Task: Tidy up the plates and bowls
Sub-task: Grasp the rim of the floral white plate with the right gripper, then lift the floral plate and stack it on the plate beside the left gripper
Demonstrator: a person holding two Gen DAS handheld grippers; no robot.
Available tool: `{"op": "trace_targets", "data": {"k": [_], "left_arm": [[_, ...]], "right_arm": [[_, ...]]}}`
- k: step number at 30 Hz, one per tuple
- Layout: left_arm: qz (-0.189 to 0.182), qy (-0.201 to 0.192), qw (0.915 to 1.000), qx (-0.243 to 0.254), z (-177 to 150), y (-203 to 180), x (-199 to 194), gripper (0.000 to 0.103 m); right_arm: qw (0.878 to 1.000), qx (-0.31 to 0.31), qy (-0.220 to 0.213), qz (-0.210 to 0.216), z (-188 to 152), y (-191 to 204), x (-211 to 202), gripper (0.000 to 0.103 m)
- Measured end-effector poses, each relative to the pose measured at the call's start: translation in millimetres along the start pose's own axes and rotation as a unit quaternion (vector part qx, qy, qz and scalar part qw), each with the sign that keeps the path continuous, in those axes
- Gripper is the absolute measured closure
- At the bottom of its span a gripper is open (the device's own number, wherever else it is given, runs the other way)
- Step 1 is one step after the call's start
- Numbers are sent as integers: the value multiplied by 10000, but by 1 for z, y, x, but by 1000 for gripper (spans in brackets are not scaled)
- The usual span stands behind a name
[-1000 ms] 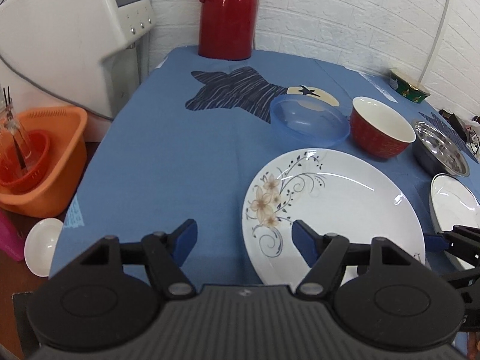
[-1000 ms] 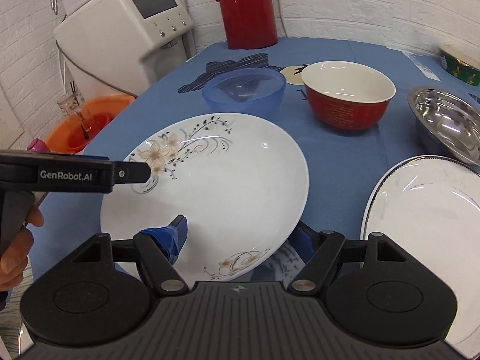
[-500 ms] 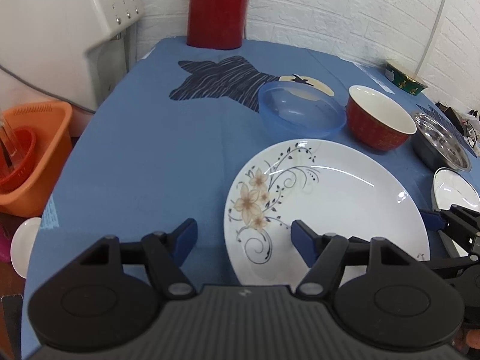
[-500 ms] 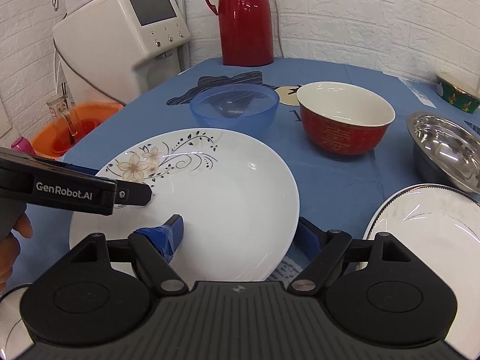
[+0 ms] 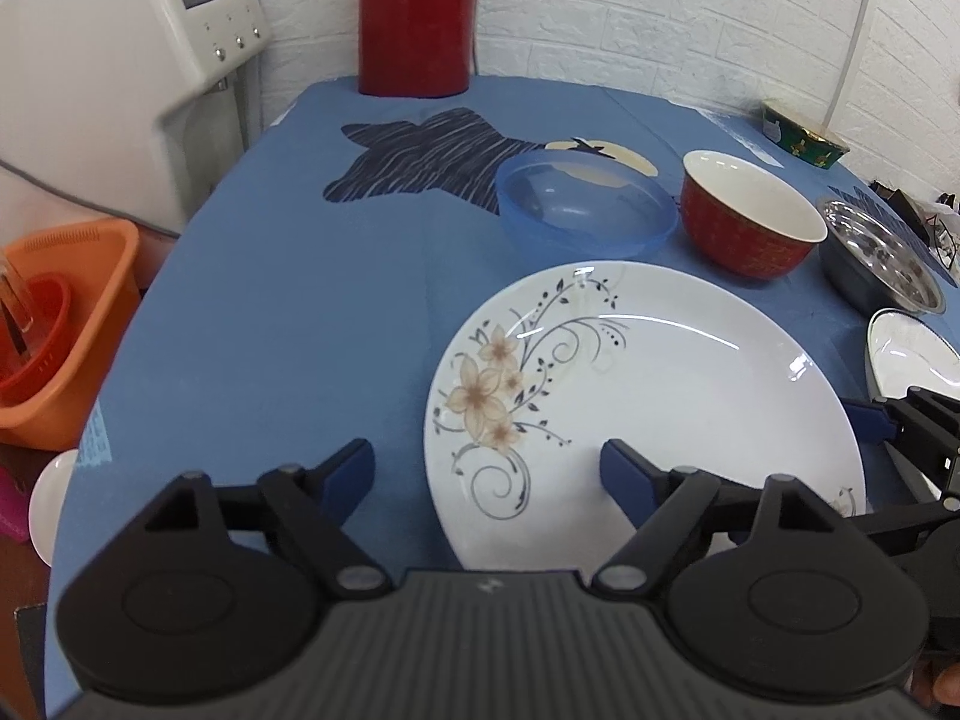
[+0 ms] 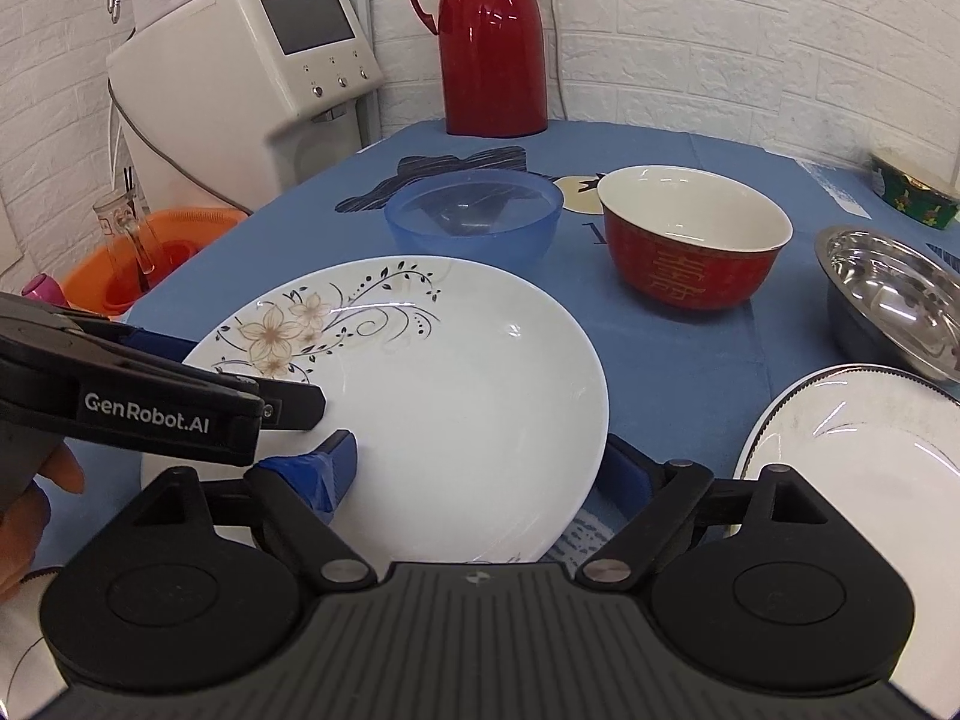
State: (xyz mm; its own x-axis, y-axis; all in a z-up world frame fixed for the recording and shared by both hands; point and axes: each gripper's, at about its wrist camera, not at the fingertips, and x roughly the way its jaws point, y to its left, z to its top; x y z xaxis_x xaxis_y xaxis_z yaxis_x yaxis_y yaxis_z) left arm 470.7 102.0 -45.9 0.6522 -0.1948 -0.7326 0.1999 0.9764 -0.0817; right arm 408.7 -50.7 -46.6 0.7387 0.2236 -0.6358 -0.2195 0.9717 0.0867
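A white plate with a flower pattern [image 5: 648, 414] [image 6: 456, 396] lies on the blue tablecloth [image 5: 288, 312]. My left gripper [image 5: 489, 471] is open and straddles the plate's left rim, one finger over the plate and one over the cloth. My right gripper [image 6: 480, 468] is open and straddles the plate's right rim; its right finger is partly hidden behind the rim. Each gripper shows in the other's view: the left gripper [image 6: 288, 402] and the right gripper [image 5: 870, 420]. Behind the plate stand a blue plastic bowl [image 5: 585, 207] [image 6: 474, 213], a red bowl [image 5: 753, 213] [image 6: 690, 237] and a steel bowl [image 5: 879, 255] [image 6: 894, 294].
A second white plate [image 6: 858, 456] lies at the right. A red thermos [image 6: 492, 36] stands at the back of the table, a green tin [image 6: 912, 189] at the back right. A white dispenser [image 6: 252, 66] and an orange basket [image 5: 54, 324] stand off the table's left edge.
Both grippers have closed in on opposite edges of the flowered plate, the left one reaching further over it. Both stayed open.
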Motion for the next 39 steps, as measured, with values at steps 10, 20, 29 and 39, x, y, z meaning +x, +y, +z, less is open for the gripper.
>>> {"op": "trace_targets", "data": {"k": [10, 20, 29, 39], "left_arm": [[0, 69, 10000, -23, 0, 1, -1, 19], [-214, 52, 9997, 55, 1, -2, -6, 53], [-120, 102, 9998, -128, 5, 0, -13, 76], [-6, -312, 9995, -66, 5, -8, -67, 80]], "right_arm": [[9999, -16, -102, -75, -3, 3, 0, 27], [9992, -225, -202, 246, -5, -3, -1, 36], [9996, 62, -167, 238, -2, -11, -9, 58], [9981, 64, -510, 343, 3, 3, -56, 58]]}}
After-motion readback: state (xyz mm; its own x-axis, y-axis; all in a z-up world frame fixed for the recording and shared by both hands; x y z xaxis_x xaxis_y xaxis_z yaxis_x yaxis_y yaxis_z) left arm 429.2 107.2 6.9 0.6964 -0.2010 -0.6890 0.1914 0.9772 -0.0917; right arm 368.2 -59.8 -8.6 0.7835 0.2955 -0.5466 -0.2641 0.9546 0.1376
